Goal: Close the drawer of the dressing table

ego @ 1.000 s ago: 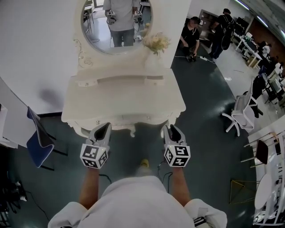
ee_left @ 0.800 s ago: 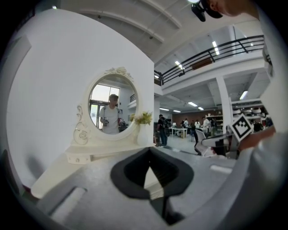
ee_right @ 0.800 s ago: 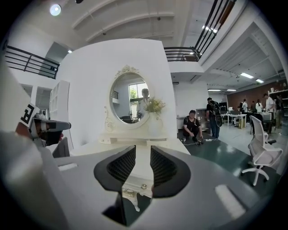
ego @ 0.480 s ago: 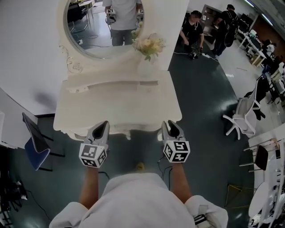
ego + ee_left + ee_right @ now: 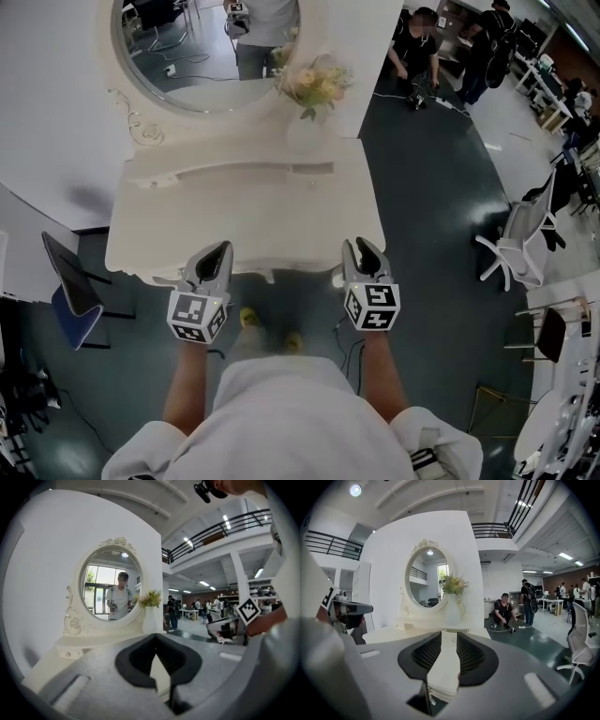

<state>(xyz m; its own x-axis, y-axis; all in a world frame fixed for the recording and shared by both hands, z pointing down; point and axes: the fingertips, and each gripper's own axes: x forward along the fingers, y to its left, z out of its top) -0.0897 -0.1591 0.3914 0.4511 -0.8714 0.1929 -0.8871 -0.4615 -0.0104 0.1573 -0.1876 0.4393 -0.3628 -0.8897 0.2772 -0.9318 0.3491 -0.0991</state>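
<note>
The white dressing table (image 5: 244, 225) fills the middle of the head view, with its oval mirror (image 5: 202, 56) and a vase of flowers (image 5: 314, 84) at the back. No drawer sticks out past its front edge; the drawer front is hidden under the top. My left gripper (image 5: 216, 251) hovers at the front edge, left of centre, its jaws meeting at the tips with nothing held. My right gripper (image 5: 361, 248) is at the front edge near the right corner, its jaws a narrow gap apart. Through that gap (image 5: 448, 641) I see the table top (image 5: 393, 632).
A blue chair (image 5: 70, 300) stands left of the table against the white wall. A white office chair (image 5: 520, 239) is off to the right. People (image 5: 417, 47) work on the dark floor at the back right. My feet (image 5: 248, 319) are just before the table.
The table has slid left and nearer in the head view. Its front face with knobs, visible a second ago, is now hidden under the top's edge. Both grippers sit closer to that edge.
</note>
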